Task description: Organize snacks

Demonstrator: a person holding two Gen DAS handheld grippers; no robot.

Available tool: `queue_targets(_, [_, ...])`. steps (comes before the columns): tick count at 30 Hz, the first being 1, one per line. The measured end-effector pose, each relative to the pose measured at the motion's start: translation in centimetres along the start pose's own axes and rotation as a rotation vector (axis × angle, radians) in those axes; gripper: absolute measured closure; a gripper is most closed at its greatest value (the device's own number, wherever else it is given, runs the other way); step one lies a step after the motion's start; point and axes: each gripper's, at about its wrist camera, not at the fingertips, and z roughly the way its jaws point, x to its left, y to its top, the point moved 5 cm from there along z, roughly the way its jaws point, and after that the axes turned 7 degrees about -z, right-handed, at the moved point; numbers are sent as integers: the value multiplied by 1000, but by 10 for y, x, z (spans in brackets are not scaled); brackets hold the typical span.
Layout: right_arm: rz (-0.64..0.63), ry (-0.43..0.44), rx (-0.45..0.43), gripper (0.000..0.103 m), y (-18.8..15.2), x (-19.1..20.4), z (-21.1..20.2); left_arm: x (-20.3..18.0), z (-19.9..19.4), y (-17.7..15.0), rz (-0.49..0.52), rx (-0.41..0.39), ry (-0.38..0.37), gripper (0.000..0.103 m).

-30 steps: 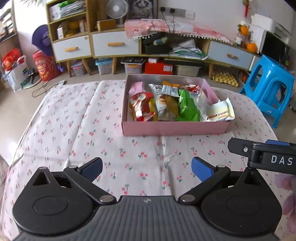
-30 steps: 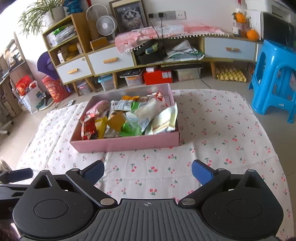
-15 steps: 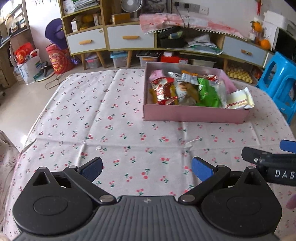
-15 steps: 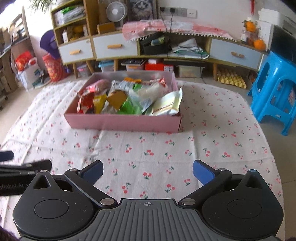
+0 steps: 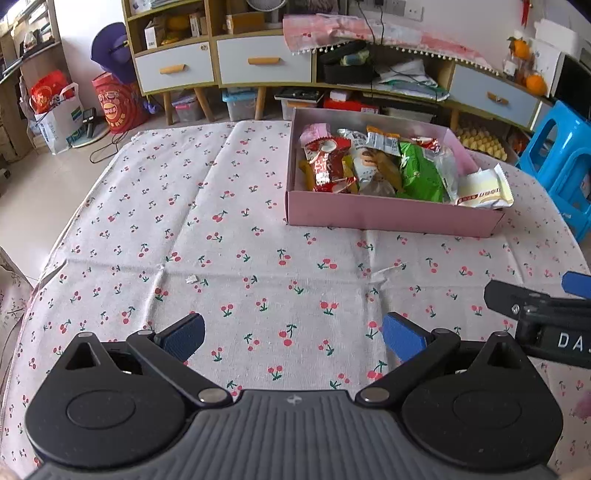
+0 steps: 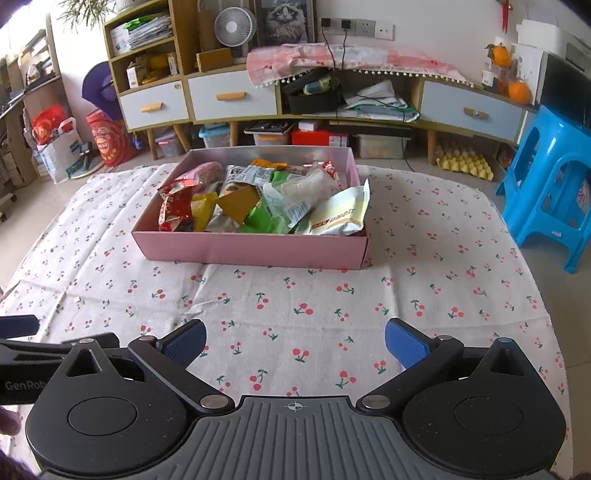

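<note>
From my left gripper (image 5: 291, 338) I see a white scrap (image 5: 192, 279) on the cherry-print tablecloth (image 5: 184, 221), nearer than the pink box (image 5: 388, 218); my right gripper (image 6: 295, 341) shows a desk fan (image 6: 235, 26) and cat picture (image 6: 284, 18) beyond that box. "DA" reads on the right gripper's side, "GenRob" on the left's. Both jaws are spread wide and empty. The snack packets (image 6: 258, 203) lie piled inside the box on the table, well ahead of both jaws; a cream packet (image 5: 484, 190) overhangs its right corner.
</note>
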Motion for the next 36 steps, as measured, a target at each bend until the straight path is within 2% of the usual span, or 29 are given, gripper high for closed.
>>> queue_targets(10, [5, -8, 2, 0, -2, -4, -5, -6, -7, 4, 10, -38, 18, 0])
queue_targets(36, [16, 7, 23, 0, -3, -2, -2, -4, -6, 7, -8, -37, 16, 0])
